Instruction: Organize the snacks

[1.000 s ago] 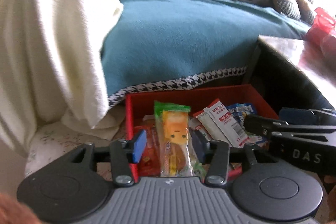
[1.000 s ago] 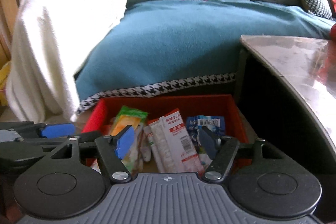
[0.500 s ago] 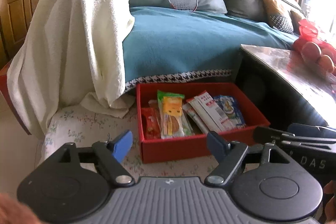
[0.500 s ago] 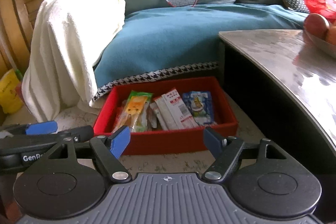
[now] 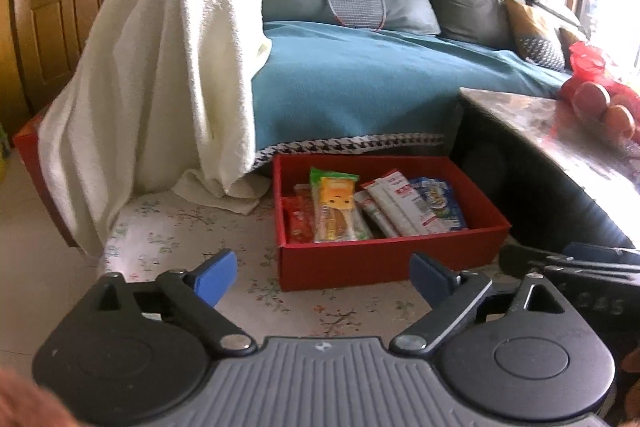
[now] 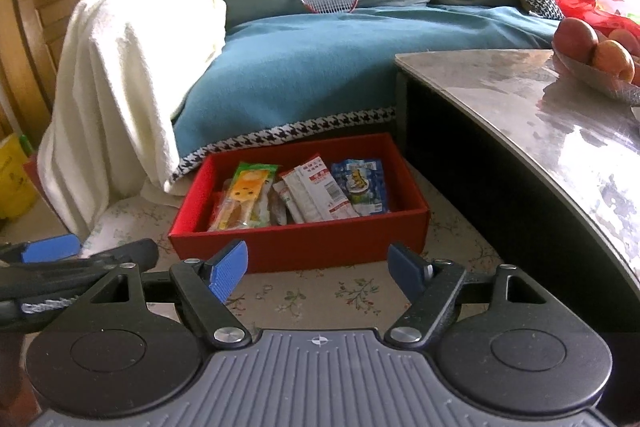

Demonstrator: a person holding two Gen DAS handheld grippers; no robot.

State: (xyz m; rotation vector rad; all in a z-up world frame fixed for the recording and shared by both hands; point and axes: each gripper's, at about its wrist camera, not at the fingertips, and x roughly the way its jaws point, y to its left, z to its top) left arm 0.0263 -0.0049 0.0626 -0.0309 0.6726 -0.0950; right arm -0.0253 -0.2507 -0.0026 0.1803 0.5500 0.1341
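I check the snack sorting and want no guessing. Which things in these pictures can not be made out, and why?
- Print on the packets: too small and blurred in both views.
- Snacks under the top packets: hidden in the red box by the packets above and its near wall.
- Fruit bowl: cut off by the right edge in the right wrist view.
- Right gripper body: seen only partly at the right edge of the left wrist view.

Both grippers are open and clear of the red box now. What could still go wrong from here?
1. The green-topped yellow snack pack lies propped over other packets in the red box; nudging the box might tip it out.
2. The dark table edge overhangs close beside the box, so the right gripper may knock it.
3. The left gripper sits close alongside; they could collide.
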